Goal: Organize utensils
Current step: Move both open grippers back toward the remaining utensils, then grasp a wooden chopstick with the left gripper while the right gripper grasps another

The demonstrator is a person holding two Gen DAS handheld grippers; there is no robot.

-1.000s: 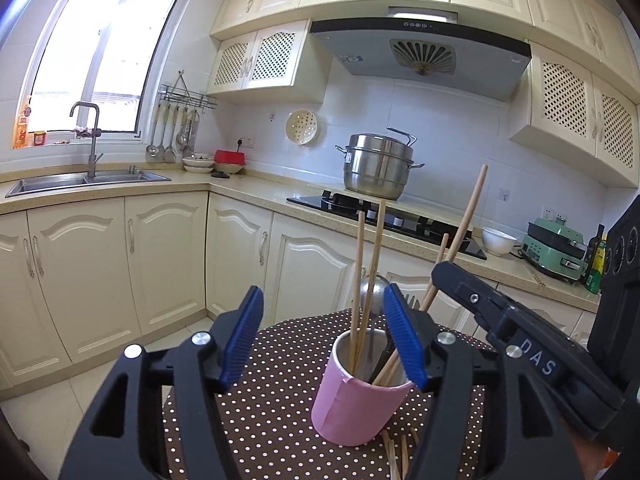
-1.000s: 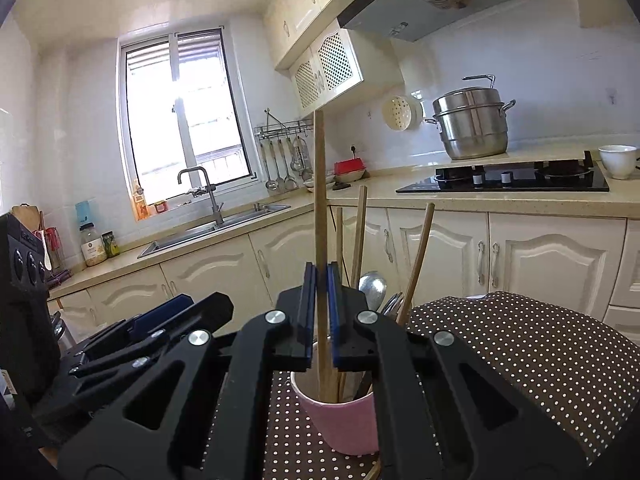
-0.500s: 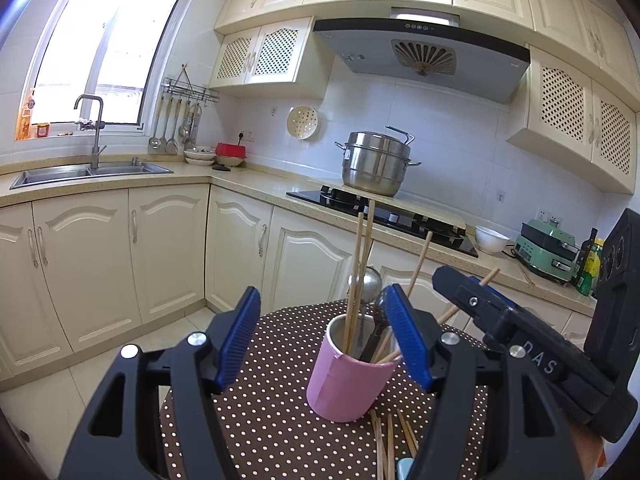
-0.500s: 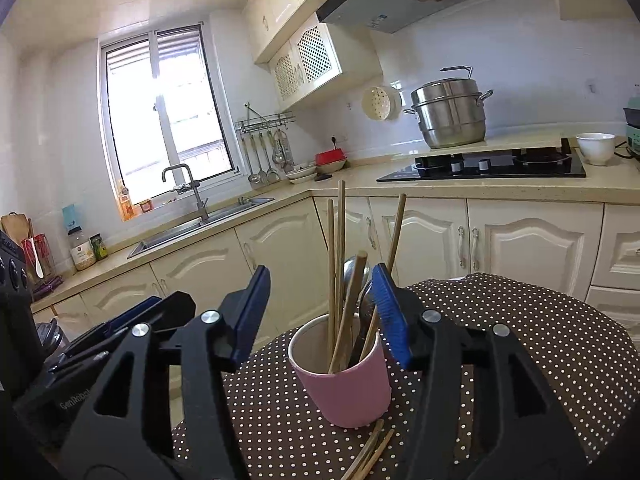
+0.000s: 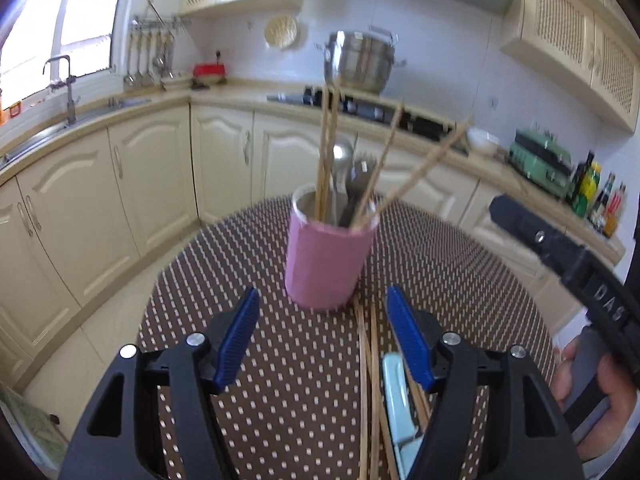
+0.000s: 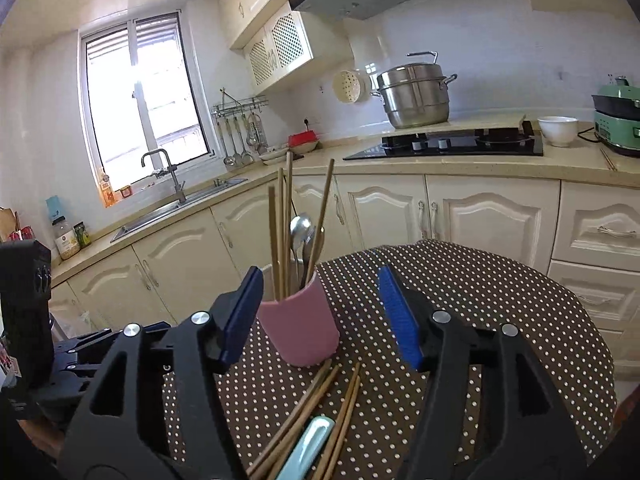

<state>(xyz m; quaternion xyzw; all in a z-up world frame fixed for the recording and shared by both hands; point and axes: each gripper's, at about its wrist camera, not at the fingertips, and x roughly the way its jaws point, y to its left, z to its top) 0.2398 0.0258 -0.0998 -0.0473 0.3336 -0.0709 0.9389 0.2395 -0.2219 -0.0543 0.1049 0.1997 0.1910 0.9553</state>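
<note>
A pink cup (image 5: 328, 264) (image 6: 298, 328) stands on the brown dotted tablecloth (image 5: 240, 260) and holds several wooden chopsticks (image 5: 326, 152) (image 6: 280, 232), a metal spoon (image 5: 342, 160) and a fork. More chopsticks (image 5: 366, 380) (image 6: 316, 396) lie loose in front of the cup, beside a pale blue handle (image 5: 396, 396) (image 6: 308, 444). My left gripper (image 5: 323, 291) is open, just short of the cup, above the loose chopsticks. The jaws of my right gripper (image 6: 320, 270) are opening, with nothing pressed between them; the cup stands just beyond its left finger.
Cream cabinets and a counter run behind the table, with a sink (image 6: 180, 204), a black hob (image 6: 444, 146), a steel pot (image 6: 414, 96) and a green appliance (image 6: 616, 120). In the left wrist view a hand (image 5: 576, 372) holds the other gripper at the right.
The right gripper let go of the chopstick, which now stands in the cup, and drew back. The left gripper tipped downward and backed off, bringing the loose chopsticks into view.
</note>
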